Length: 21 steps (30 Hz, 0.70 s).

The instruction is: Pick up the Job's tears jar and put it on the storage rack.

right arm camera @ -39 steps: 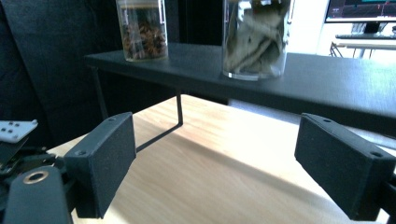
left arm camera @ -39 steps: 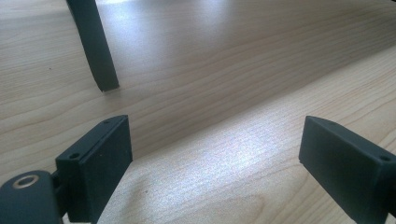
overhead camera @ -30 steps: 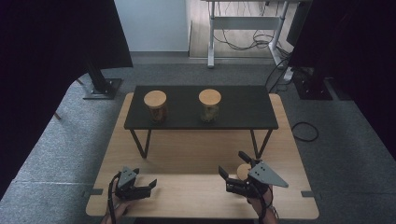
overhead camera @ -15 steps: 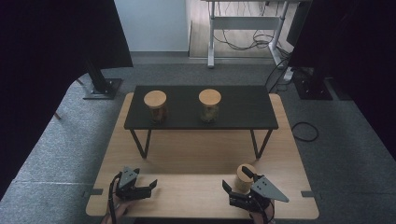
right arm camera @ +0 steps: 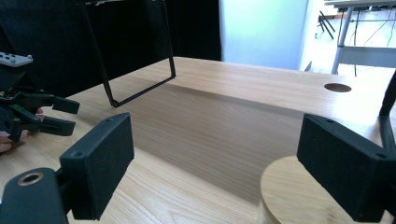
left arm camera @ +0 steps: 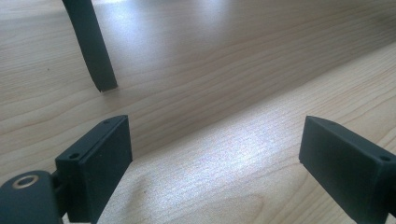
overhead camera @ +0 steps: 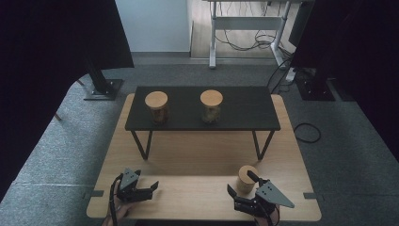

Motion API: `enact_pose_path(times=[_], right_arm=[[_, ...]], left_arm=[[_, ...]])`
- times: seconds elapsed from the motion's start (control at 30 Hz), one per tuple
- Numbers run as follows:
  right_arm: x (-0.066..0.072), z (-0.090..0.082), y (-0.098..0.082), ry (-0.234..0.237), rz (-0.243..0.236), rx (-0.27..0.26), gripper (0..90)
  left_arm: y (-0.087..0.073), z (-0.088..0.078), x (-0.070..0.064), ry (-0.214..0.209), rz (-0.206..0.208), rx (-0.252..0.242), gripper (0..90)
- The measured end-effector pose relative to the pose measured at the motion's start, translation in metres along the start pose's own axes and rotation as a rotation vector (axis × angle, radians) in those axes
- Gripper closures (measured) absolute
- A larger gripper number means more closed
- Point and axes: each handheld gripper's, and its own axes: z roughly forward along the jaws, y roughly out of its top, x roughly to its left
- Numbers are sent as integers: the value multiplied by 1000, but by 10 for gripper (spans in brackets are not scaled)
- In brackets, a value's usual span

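Resting low, right gripper [overhead camera: 240, 186] jaws just widened around nothing, round wooden-lidded jar [overhead camera: 246, 177] beside its right jaw, left gripper [overhead camera: 149, 187] released over smooth woodgrain table [overhead camera: 197, 155].

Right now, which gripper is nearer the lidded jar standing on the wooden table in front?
Right. The right gripper is right beside the jar, open, with the lid by one jaw. The left gripper rests far across the table, open.

Light wood-grain table [overhead camera: 197, 160], black shelf [overhead camera: 244, 106], tan jar lids [overhead camera: 156, 100] (three).
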Motion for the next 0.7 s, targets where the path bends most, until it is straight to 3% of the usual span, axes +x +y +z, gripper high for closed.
enact_pose_path(times=[0.3,0.7], right_arm=[[-13,-14,-6,4,20,2,110],[-28,-26,-12,8,-22,36,116]], left_arm=[[0,0,0,6,2,-2,88],[-1,-1,-1,10,2,0,87]])
